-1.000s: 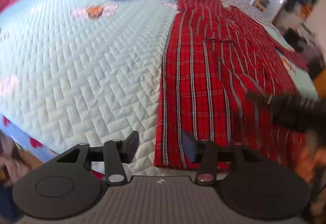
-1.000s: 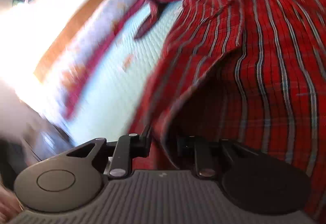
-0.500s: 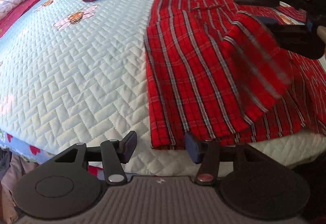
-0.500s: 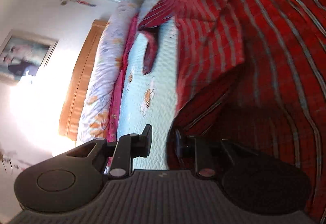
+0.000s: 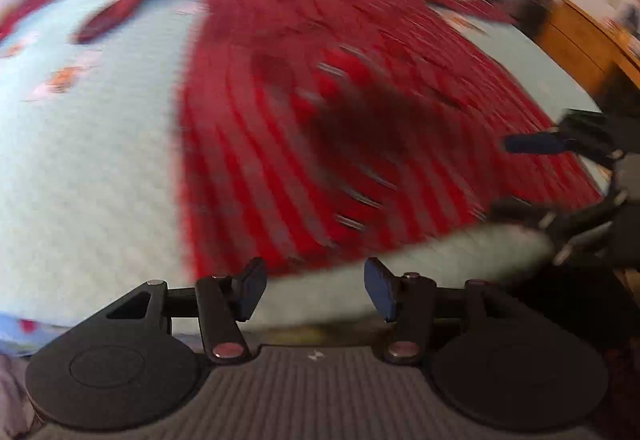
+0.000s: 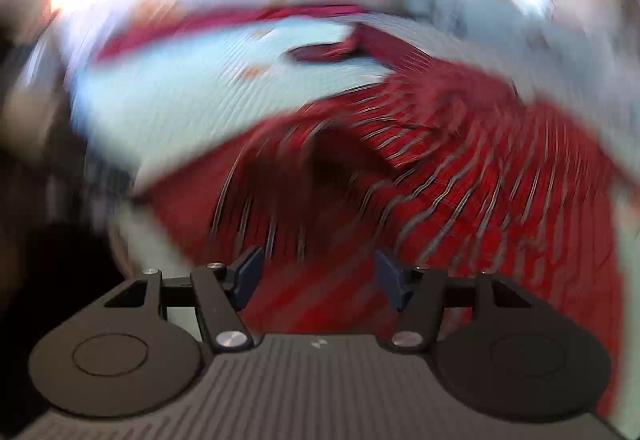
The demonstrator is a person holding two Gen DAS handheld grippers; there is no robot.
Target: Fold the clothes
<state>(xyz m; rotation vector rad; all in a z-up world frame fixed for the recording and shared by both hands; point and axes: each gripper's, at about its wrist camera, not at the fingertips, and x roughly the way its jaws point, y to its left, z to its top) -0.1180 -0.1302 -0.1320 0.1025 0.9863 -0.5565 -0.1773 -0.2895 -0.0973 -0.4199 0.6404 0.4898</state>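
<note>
R gripper (image 6: pixel 316 282) jaws just opened wide, nothing clamped; red plaid shirt (image 5: pixel 320 128) flap let go, now lying on the rest of the shirt on the quilt (image 5: pixel 88 160). Half a sec ago R held that hem aloft. First fold likely placed. L gripper (image 5: pixel 316 288) apart, empty, over bed edge as before.

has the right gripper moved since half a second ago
Yes. In the left wrist view the right gripper has dropped from above the plaid shirt to the bed's near edge, jaws just opened, empty.
</note>
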